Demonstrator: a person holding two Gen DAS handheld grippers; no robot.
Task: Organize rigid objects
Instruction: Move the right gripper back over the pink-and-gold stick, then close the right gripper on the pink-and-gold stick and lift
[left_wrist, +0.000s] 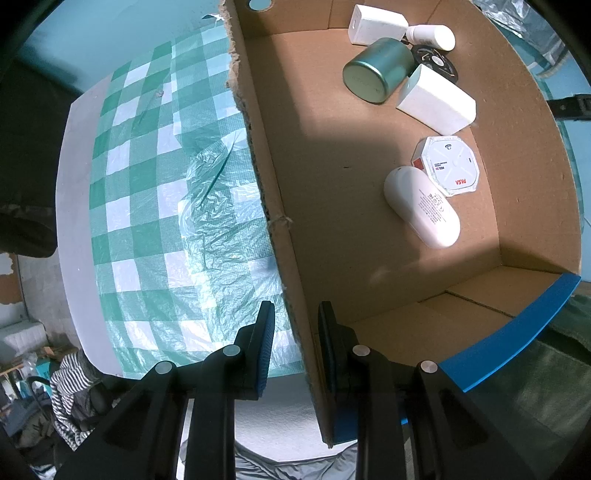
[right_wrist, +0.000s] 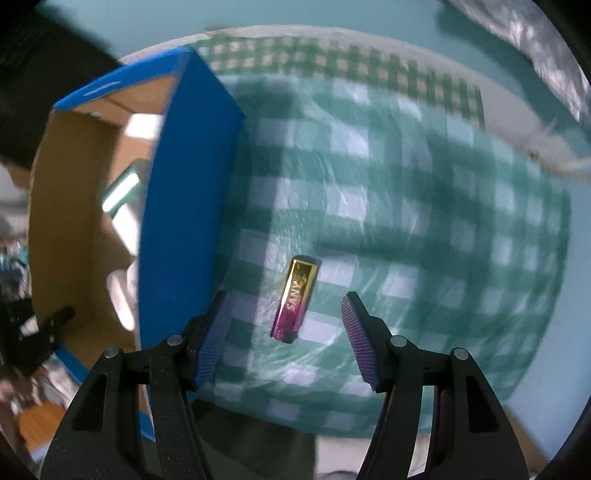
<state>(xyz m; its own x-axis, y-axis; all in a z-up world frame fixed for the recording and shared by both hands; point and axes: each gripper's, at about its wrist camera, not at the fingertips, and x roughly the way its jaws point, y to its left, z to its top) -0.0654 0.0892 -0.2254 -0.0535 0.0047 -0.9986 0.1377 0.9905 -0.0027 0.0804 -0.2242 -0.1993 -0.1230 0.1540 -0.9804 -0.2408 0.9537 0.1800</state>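
Though blurred, right tongs (right_wrist: 286, 339) spread over gold-pink bar (right_wrist: 295, 299); left tongs (left_wrist: 295, 347) pinching box wall (left_wrist: 291, 288).

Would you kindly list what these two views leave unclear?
- Right wrist view: the box contents are motion-blurred and partly behind its blue wall.
- Right wrist view: the lettering on the shiny metal bar is only partly readable.
- Left wrist view: the black disc is mostly hidden behind the green tin and white blocks.

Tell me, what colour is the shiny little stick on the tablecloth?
The little stick is gold at one end, fading to pinkish purple. Best in the right wrist view.
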